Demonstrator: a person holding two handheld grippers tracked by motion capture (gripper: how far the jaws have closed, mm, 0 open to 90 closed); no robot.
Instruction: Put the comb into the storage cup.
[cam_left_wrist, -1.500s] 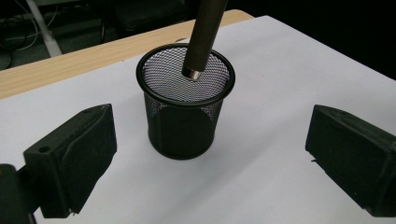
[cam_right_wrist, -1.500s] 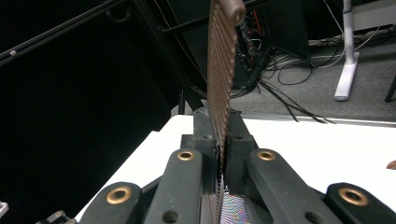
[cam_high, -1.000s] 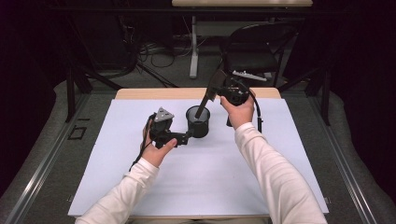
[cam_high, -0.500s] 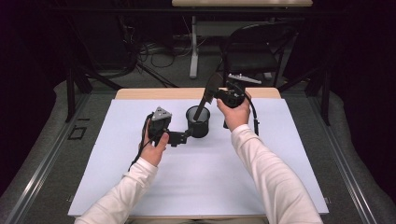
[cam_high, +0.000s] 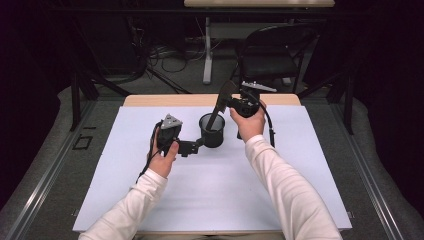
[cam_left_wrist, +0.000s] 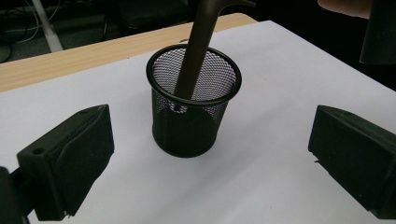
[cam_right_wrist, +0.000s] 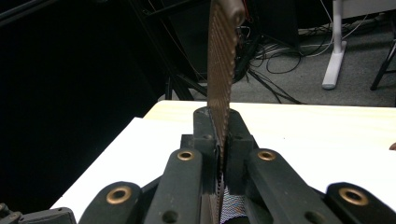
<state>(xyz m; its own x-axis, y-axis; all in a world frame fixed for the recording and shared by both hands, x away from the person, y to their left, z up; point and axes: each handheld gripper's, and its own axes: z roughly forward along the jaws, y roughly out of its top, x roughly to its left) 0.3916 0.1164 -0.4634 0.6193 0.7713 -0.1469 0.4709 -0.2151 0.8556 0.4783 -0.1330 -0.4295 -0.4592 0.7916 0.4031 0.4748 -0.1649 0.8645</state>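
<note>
Right now my right tongs (cam_high: 226, 104) are pressed together on the flat blade of a long dark utensil (cam_high: 218, 111), most likely a spatula or turner. In the right gripper view the blade (cam_right_wrist: 220, 70) rises edge-on straight out from between the jaws, its face ridged with fine rows, and the pads pinch it on both flats. From that grip the utensil's long axis runs down and away from the tongs at a slant, and its smooth rounded handle (cam_left_wrist: 194, 51) reaches into the black mesh cup (cam_high: 212, 131) that stands just below them. The handle leans against the cup's inner wall, and I cannot tell whether its end rests on the bottom.

My left tongs (cam_high: 192, 147) are spread wide, one jaw to each side of the cup, with clear gaps to its wall; they pinch nothing. They lie level beside the cup's base, nearer to the cup than my right tongs are.

So the coming move turns on that slanted axis: the cup's mouth sits directly under my right tongs, and the handle is already inside the rim.

The cup is upright on the pale sheet covering the counter (cam_high: 280, 180), a round wire-mesh holder with a solid dark rim.
</note>
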